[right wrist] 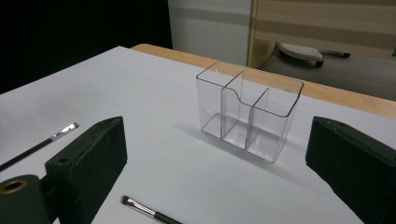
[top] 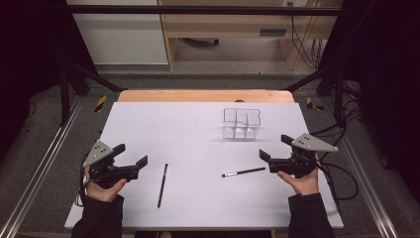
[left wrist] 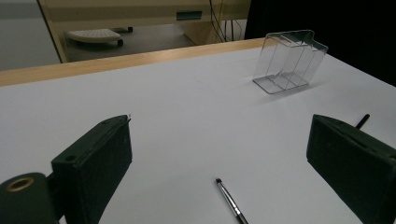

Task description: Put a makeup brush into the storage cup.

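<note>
Nothing is stowed yet: both makeup brushes, one (top: 162, 185) near the wide, empty left tool (top: 132, 160), the other (top: 243, 172) beside the wide, empty right tool (top: 272, 147), lie on the desk (top: 163, 124), clear compartment organizer (top: 241, 123) empty.

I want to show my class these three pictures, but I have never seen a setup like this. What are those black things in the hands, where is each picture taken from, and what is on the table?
A person holds a two-jaw grasping tool in each hand: the left tool and the right tool. Both stand open and hold nothing. One picture looks down from above the white table. The other two come from cameras riding on each tool, looking out between its black jaws. On the table stand a clear plastic organizer with empty compartments, and two thin makeup brushes lie flat: the left brush and the right brush.
</note>
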